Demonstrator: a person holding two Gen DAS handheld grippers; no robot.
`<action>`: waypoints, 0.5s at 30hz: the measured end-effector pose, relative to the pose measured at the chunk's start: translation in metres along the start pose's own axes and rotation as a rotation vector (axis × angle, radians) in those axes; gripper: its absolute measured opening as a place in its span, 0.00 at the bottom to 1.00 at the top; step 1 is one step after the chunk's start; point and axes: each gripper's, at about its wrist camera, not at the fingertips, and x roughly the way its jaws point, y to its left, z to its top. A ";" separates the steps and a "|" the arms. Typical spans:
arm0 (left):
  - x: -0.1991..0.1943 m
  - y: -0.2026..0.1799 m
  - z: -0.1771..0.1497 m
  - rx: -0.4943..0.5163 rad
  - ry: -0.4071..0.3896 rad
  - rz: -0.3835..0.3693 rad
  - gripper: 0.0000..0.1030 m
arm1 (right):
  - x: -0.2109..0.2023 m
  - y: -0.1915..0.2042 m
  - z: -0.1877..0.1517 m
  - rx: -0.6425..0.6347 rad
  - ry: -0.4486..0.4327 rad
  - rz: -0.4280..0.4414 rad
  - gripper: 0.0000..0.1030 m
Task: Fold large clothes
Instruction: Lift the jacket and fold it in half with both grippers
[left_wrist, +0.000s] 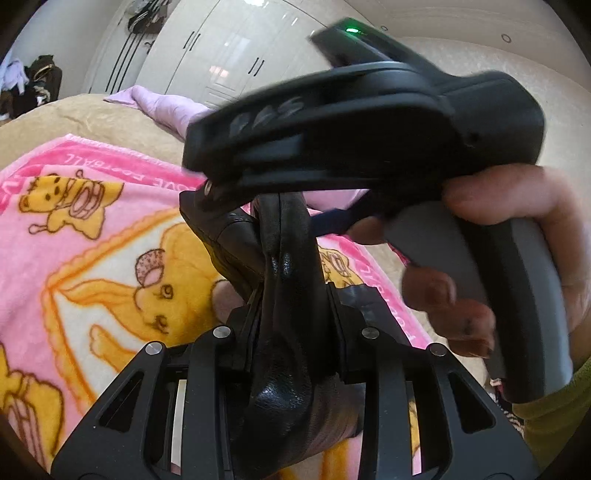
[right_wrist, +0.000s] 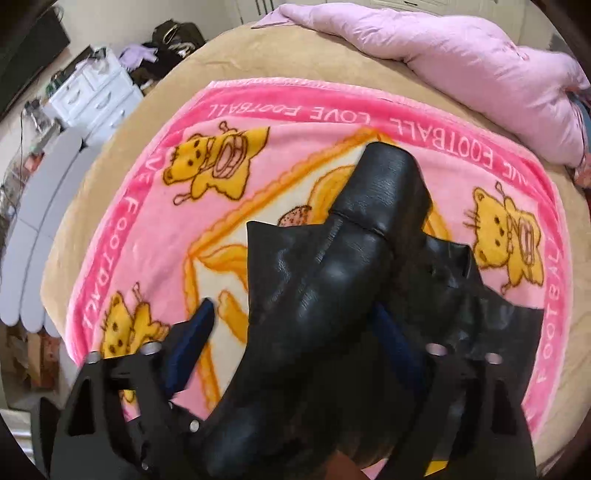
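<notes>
A black leather garment (left_wrist: 288, 240) is bunched between the fingers of my left gripper (left_wrist: 291, 295), which is shut on it and holds it above the bed. In the left wrist view the black housing of my right gripper (left_wrist: 369, 110) crosses just above, held by a hand (left_wrist: 517, 206). In the right wrist view the same garment (right_wrist: 369, 221) rises as a thick fold between the wide-spread fingers of my right gripper (right_wrist: 295, 325). Its blue-padded left finger (right_wrist: 201, 325) stands apart from the leather; the other finger is partly hidden behind it. The right gripper is open.
A pink cartoon blanket (right_wrist: 295, 140) covers the beige bed (right_wrist: 166, 92) under the garment. A pale pink quilt (right_wrist: 461, 66) lies along the far edge. White drawers (right_wrist: 92, 96) and piled clothes stand beyond the bed at left; white wardrobe doors (left_wrist: 229, 55) are behind.
</notes>
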 end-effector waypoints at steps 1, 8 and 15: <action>0.000 -0.001 0.000 0.004 0.005 0.002 0.22 | 0.003 0.000 -0.001 -0.012 0.006 -0.006 0.62; -0.004 -0.009 0.000 0.003 0.009 -0.041 0.41 | -0.016 -0.028 -0.018 -0.065 -0.135 0.089 0.24; -0.041 -0.037 0.013 0.046 -0.097 -0.097 0.72 | -0.050 -0.150 -0.051 0.157 -0.295 0.295 0.19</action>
